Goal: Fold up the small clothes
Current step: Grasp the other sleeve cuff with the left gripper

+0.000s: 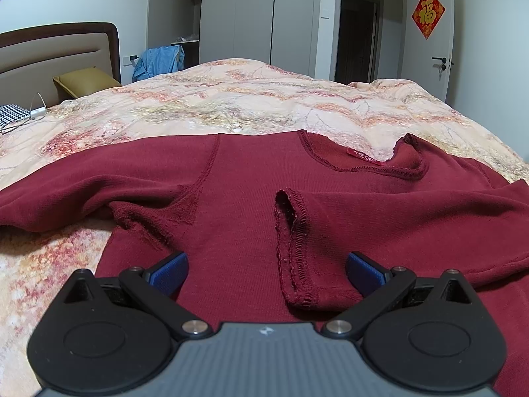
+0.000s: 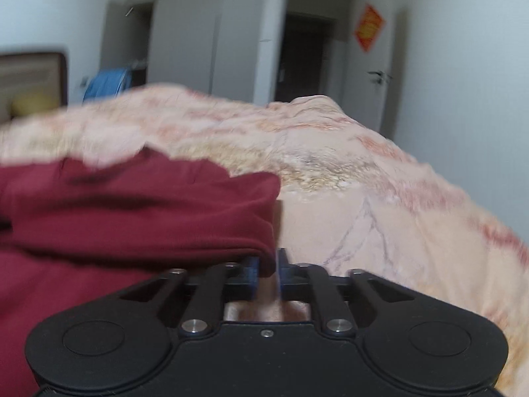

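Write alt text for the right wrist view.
The right hand-held gripper is shut on a folded edge of a dark red shirt, which lies to its left on a bed covered by a peach floral quilt. The picture is motion-blurred; wardrobes and a doorway stand behind.

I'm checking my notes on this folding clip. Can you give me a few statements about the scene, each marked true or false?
1. The shirt is dark red. True.
2. The left gripper is shut on the shirt. False: its jaws stand wide open over the cloth.
3. The right gripper is shut on a fold of the shirt. True: cloth sits pinched between its nearly closed jaws.
4. One sleeve is folded across the shirt's body. True.
5. The shirt lies on a bare wooden table. False: it lies on a patterned bedspread.
6. A blue pillow sits by the headboard. False: the pillow is yellow.
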Demonstrator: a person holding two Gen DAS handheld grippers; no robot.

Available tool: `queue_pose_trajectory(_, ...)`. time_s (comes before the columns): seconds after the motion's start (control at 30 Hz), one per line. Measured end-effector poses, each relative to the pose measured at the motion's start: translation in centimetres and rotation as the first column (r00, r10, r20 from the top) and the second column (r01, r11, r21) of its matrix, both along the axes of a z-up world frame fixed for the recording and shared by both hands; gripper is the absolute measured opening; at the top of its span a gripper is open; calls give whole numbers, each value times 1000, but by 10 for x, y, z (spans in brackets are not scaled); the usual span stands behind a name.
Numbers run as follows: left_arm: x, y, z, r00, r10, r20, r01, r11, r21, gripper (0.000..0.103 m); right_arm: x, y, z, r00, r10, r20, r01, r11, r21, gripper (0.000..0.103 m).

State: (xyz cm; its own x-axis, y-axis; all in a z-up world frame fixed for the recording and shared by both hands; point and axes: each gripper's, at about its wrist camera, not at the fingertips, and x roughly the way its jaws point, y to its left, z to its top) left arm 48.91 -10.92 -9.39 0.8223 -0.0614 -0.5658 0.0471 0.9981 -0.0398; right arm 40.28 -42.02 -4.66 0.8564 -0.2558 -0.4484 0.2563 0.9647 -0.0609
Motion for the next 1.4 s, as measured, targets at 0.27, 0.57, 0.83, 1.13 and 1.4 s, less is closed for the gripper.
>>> queue_pose_trajectory(0.27,0,0,0,1000,0,-1,0,1000,2,103,-2,-6,-11,999,-29,-35,30,998,46,7)
queue_pose_trajectory(0.57,-13,20,27,999,-1,-44,-5,992,-129,103,-29,13,12,999,39,-20,-38,999,28,68)
queue_pose_trajectory(0.83,-54,109,55,993,72,-91,-94,962,-258,103,-60,64,39,964,265,35,-267,949,166,102)
queue_pose_trajectory(1.13,-98,273,49,922,367,-126,-388,884,-263,103,-79,150,33,868,496,26,-482,829,282,102)
queue_pose_trajectory(1.4,-107,365,31,839,537,-86,-536,792,-291,103,-86,193,2,854,518,-50,-504,847,168,102)
